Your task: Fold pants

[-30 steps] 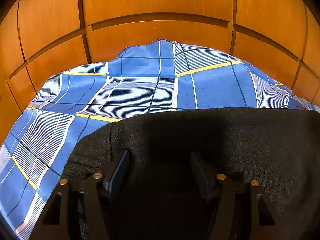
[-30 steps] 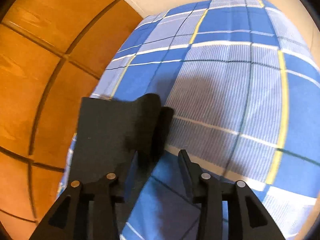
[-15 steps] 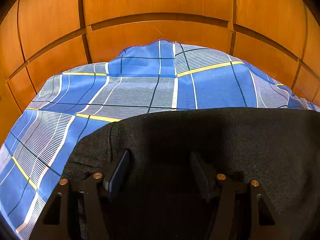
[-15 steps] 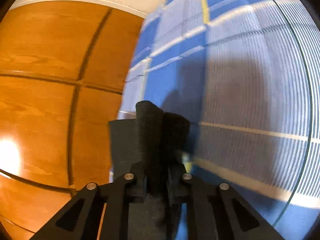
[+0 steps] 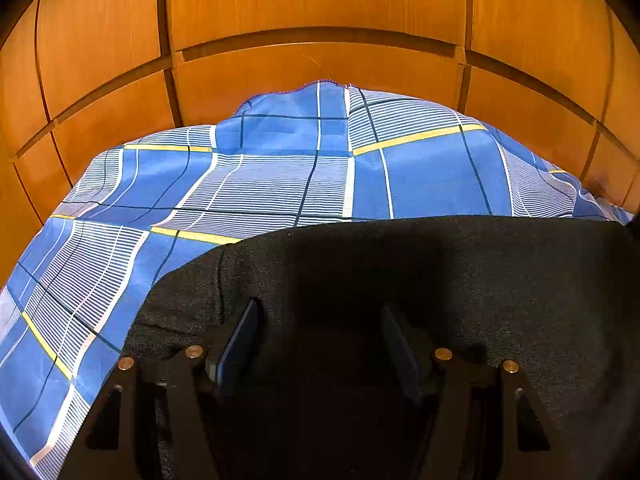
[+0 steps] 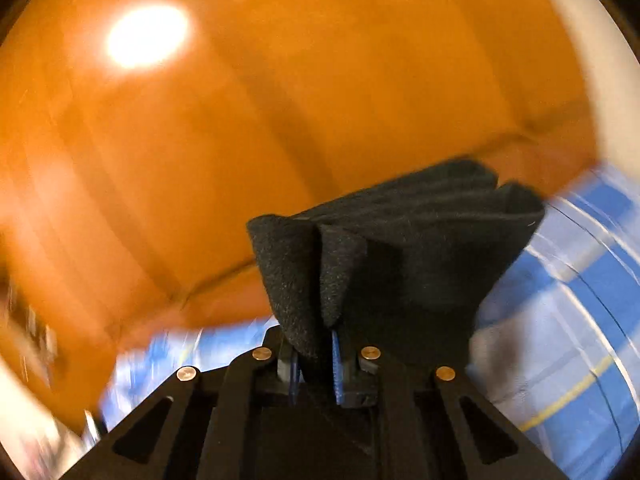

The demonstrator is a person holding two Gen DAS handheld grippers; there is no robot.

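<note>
The dark grey pants (image 5: 400, 272) lie flat on a blue checked cloth (image 5: 280, 180). My left gripper (image 5: 320, 344) is open, its fingers resting low over the pants, holding nothing. My right gripper (image 6: 314, 356) is shut on a bunched fold of the pants (image 6: 400, 248) and holds it lifted off the cloth. That fold sticks up past the fingers and spreads to the right. The right wrist view is motion-blurred.
Orange wooden panels (image 5: 320, 20) stand behind the cloth and fill most of the right wrist view (image 6: 280, 120), with a bright light reflection (image 6: 146, 36). The blue checked cloth (image 6: 580, 320) shows at the lower right there.
My right gripper closed on the edge of the pants, then lifted and swung with it, so its view now faces the wooden panels. The left gripper has not moved.
</note>
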